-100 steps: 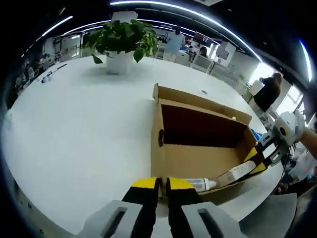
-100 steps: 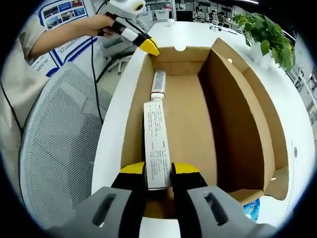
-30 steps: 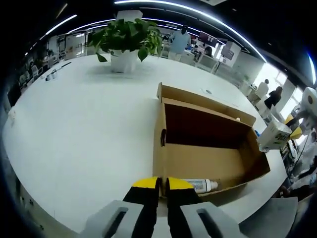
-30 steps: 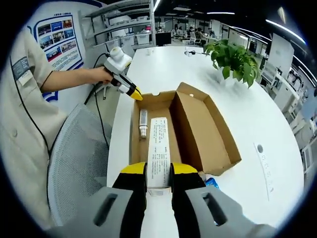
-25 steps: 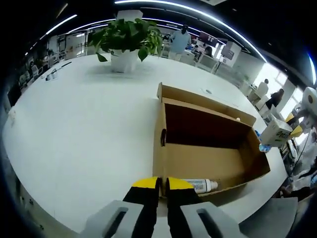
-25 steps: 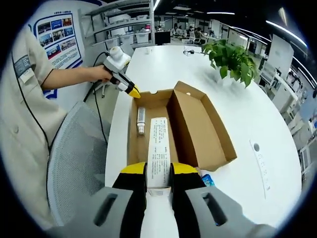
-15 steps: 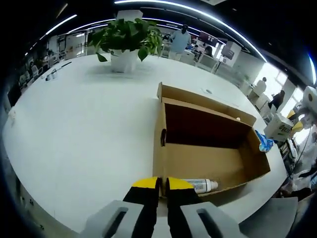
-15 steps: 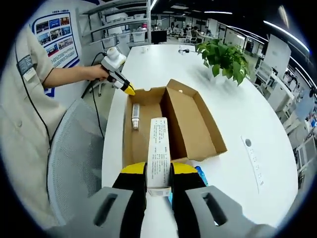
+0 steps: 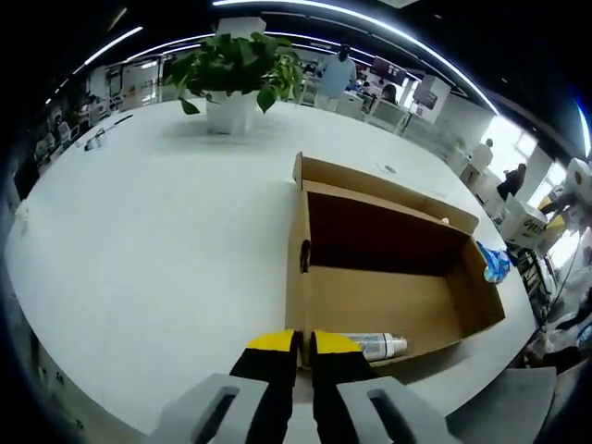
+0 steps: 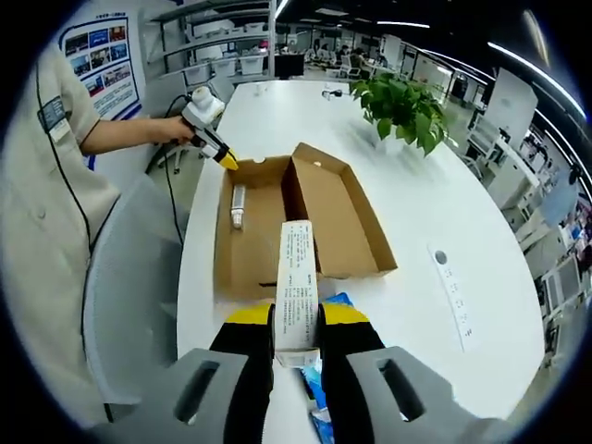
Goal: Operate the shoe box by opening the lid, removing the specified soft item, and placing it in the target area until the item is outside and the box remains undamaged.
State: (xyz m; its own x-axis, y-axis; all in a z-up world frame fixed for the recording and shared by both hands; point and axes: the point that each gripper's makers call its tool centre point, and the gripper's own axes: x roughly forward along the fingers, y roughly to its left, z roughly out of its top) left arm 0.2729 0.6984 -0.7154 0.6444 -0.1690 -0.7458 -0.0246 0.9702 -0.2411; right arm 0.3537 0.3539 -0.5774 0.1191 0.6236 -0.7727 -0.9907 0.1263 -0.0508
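The white table (image 10: 416, 222) is the biggest thing here — a long, smooth, glossy top in an open-plan office, with a potted plant (image 10: 403, 106) standing well apart from the work and a mesh chair (image 10: 129, 305) at the near edge. On it sits the shoe box (image 10: 296, 217), brown corrugated card with its lid folded back flat beside the tray; it looks light and easily creased, so any push belongs low on a wall, not on the thin lid hinge. The left gripper (image 9: 294, 347) has its jaws nearly together at the box's end wall, and whether they pinch the card I cannot tell. Inside the tray lies a small capped tube (image 9: 368, 345) close to that wall. The right gripper (image 10: 296, 326) is clamped on one end of a long white printed carton (image 10: 297, 277), which sticks out forward and is raised clear of the box — it seems light and thin-walled (likely to dent if squeezed harder), so a hold nearer its middle would probably steady it. Below it, just beside the box, lies a crumpled blue wrapper (image 10: 319, 388).
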